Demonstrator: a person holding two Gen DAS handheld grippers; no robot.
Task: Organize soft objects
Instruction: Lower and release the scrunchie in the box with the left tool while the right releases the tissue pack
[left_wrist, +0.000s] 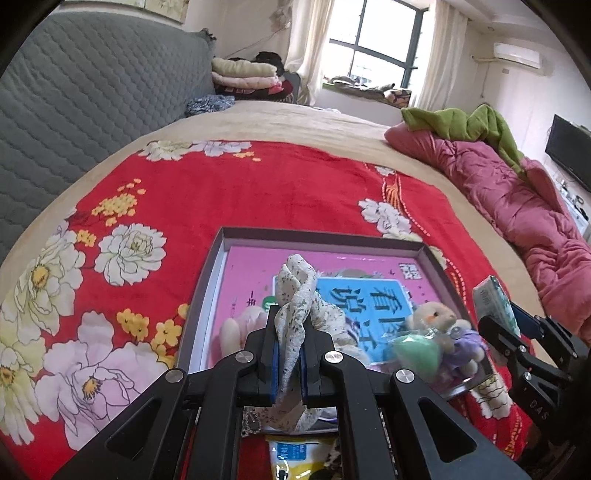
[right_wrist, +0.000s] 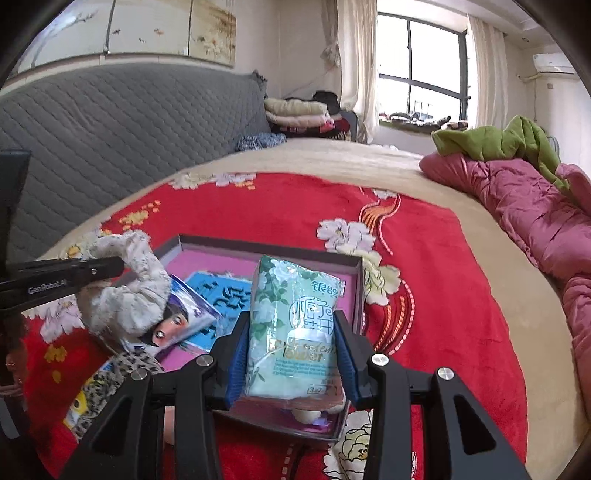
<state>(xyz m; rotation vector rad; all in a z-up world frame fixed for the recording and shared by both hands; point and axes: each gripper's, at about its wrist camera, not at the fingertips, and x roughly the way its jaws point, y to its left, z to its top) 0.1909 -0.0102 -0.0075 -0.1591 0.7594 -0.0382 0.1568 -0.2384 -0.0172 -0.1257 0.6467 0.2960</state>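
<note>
Left gripper (left_wrist: 289, 360): black frame, blue-padded fingers (left_wrist: 276, 363) clenched on a white speckled fabric scrunchie (left_wrist: 295, 295), soft and crumpled, which loops up above the fingertips and hangs down behind them.

Right gripper (right_wrist: 291, 360): fingers (right_wrist: 239, 360) grasping a pale green glossy plastic tissue pack (right_wrist: 293, 325) by its two sides; the pack is rectangular, printed with white flowers, and stands upright between the pads.

Ahead of and below both pairs of fingers: a shallow rectangular grey cardboard box (left_wrist: 317, 236) lined by a pink and blue printed book cover (left_wrist: 255, 266). It lies on a red plush blanket with large white and yellow flowers (left_wrist: 221, 192).

To the right of the left fingers, inside the box: a small beige plush bear in a purple outfit (left_wrist: 441, 321) with a green rounded piece in clear wrapping; blurred.

Below the left fingers: a yellow and blue packet (left_wrist: 291, 456), partly hidden by the frame.

To the left of the right fingers: a glossy card with a doll's face (right_wrist: 173, 325) under the scrunchie, leaning across the box's near-left edge.

Far beyond the fingers: a grey quilted headboard (left_wrist: 92, 92), a crumpled pink quilt (left_wrist: 517, 192) topped by a green blanket (left_wrist: 469, 123), folded bedding stacked by the window (left_wrist: 373, 40).
</note>
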